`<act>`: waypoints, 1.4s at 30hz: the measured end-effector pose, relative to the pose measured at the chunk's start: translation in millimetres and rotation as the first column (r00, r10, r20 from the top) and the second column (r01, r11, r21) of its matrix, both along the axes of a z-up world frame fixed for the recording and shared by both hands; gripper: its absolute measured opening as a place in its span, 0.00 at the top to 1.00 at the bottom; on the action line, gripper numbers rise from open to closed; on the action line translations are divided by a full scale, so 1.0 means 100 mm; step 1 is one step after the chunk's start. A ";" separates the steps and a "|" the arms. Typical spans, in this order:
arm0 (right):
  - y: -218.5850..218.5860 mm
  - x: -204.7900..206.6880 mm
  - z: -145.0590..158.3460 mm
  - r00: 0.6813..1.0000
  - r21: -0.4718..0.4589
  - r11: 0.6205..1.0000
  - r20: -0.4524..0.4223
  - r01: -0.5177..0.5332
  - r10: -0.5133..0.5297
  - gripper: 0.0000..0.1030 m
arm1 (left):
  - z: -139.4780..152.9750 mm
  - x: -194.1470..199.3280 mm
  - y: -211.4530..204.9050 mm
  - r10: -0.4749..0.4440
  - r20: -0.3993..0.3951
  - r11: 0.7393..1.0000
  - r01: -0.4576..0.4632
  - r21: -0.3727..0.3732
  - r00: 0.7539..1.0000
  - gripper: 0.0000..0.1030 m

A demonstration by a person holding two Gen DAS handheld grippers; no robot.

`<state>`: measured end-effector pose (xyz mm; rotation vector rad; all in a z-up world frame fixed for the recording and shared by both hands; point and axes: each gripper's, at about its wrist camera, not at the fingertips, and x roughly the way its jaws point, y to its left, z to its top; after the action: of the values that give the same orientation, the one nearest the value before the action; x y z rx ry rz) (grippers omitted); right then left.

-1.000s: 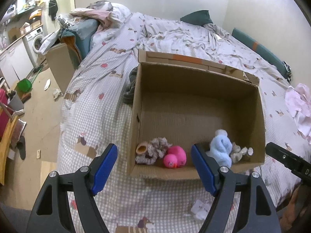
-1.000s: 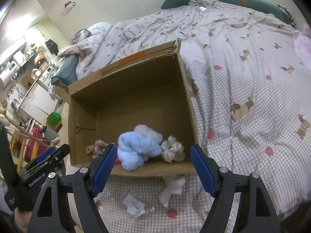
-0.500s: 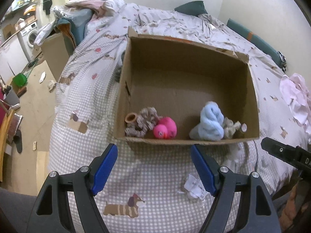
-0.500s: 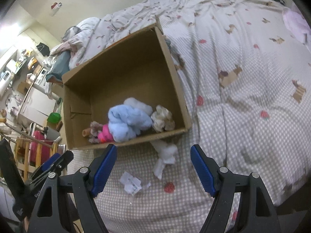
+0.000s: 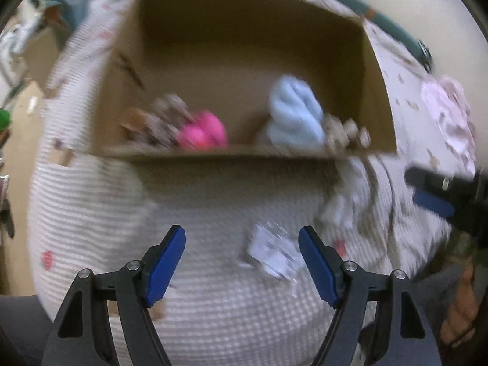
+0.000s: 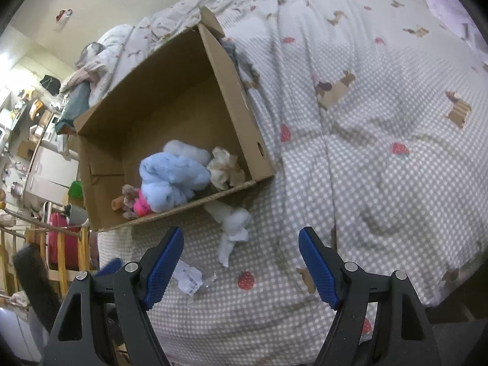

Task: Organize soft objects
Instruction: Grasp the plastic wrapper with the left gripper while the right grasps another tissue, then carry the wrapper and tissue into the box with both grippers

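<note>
An open cardboard box (image 6: pixel 238 91) lies on the bed; it also shows in the blurred left wrist view (image 5: pixel 378 100). Inside are a light blue plush (image 6: pixel 174 180), a pink toy (image 6: pixel 141 206), a brown-grey scrunchie with a tan roll (image 6: pixel 126 198) and a beige bundle (image 6: pixel 225 167). A white soft cloth (image 6: pixel 231 228) lies on the bedspread just outside the box's near wall, and a crumpled paper packet (image 6: pixel 190 279) lies nearer. My right gripper (image 6: pixel 241 262) is open and empty above the bedspread near the cloth. My left gripper (image 5: pixel 242 262) is open and empty over the packet (image 5: pixel 273 253).
The checked bedspread (image 6: pixel 381 152) with dog and strawberry prints covers the bed. A pink cloth (image 6: pixel 451 6) lies at the far right. Left of the bed stand a wooden rack with a pink bag (image 6: pixel 61 244) and kitchen units (image 6: pixel 39 167). The bed's front edge is close below my grippers.
Both grippers have pulled back from the box toward the bed's front edge and stayed open. The white cloth and the paper packet have come into fuller view. The left wrist view is now motion-blurred.
</note>
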<state>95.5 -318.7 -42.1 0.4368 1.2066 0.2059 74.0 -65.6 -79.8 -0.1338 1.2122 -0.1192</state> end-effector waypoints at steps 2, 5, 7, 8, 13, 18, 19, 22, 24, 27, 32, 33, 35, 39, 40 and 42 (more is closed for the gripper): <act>0.00 0.00 -0.01 1.000 0.004 1.000 -0.007 0.002 -0.002 0.20 | -0.13 0.02 -0.11 -0.040 -0.024 0.999 0.040 -0.006 0.999 0.30; 0.00 0.01 -0.02 1.000 0.004 1.000 -0.012 -0.001 0.001 0.20 | -0.33 0.07 -0.28 -0.105 -0.064 0.994 0.106 0.014 0.992 0.34; 0.00 0.01 -0.04 1.000 0.001 1.000 -0.015 -0.003 0.003 0.20 | -0.43 0.09 -0.35 -0.129 -0.078 0.991 0.132 0.029 0.989 0.37; 0.00 0.01 -0.04 1.000 0.001 1.000 -0.019 -0.004 0.004 0.20 | -0.47 0.09 -0.37 -0.137 -0.081 0.990 0.140 0.035 0.987 0.38; -0.01 0.02 -0.08 0.999 0.002 1.000 -0.035 -0.001 0.002 0.20 | -0.53 0.11 -0.40 -0.149 -0.065 0.988 0.151 0.039 0.987 0.47; 0.05 0.06 -0.14 0.998 -0.002 1.000 -0.057 -0.021 0.021 0.20 | -0.50 0.10 -0.41 -0.186 -0.067 0.982 0.188 0.027 0.980 0.85; 0.08 0.07 -0.16 0.998 0.008 1.000 -0.064 -0.030 0.030 0.20 | -0.50 0.08 -0.38 -0.181 -0.069 0.983 0.184 0.024 0.981 0.87; 0.17 0.12 -0.26 0.993 0.065 0.996 -0.094 -0.059 0.065 0.20 | -0.43 0.02 -0.31 -0.158 -0.076 0.987 0.160 0.024 0.985 0.90; 0.24 0.17 -0.33 0.990 0.086 0.993 -0.112 -0.080 0.090 0.30 | -0.39 -0.01 -0.24 -0.134 -0.079 0.990 0.137 0.031 0.988 0.91; 0.35 0.22 -0.46 0.980 0.118 0.987 -0.155 -0.108 0.126 0.56 | -0.30 -0.07 -0.11 -0.087 -0.073 0.996 0.089 0.022 0.994 0.92; 0.50 0.28 -0.60 0.971 0.071 0.987 -0.186 -0.141 0.152 0.60 | -0.11 -0.12 0.12 -0.017 -0.047 1.000 0.017 0.003 0.999 0.93; 0.53 0.29 -0.62 0.970 0.067 0.987 -0.188 -0.146 0.156 0.65 | -0.08 -0.12 0.15 -0.009 -0.041 1.000 0.010 0.004 0.999 0.93; 0.59 0.31 -0.65 0.968 0.050 0.986 -0.192 -0.157 0.164 0.65 | -0.01 -0.14 0.22 0.013 -0.022 1.000 -0.013 0.007 1.000 0.93; 0.73 0.38 -0.75 0.961 0.003 0.981 -0.203 -0.193 0.189 0.92 | 0.07 -0.22 0.26 0.044 -0.005 0.999 -0.044 0.014 0.999 0.93; 0.74 0.38 -0.76 0.961 0.005 0.980 -0.198 -0.197 0.194 0.92 | 0.11 -0.18 0.27 0.049 -0.005 0.999 -0.049 0.017 0.999 0.93; 0.78 0.35 -0.73 0.962 0.002 0.978 -0.179 -0.210 0.207 0.94 | 0.18 -0.22 0.35 0.060 0.002 0.998 -0.060 0.016 0.998 0.93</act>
<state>130.3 -241.0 -115.3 0.3175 1.4310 0.3430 51.9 -30.6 -61.9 -0.1556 1.2065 -0.0567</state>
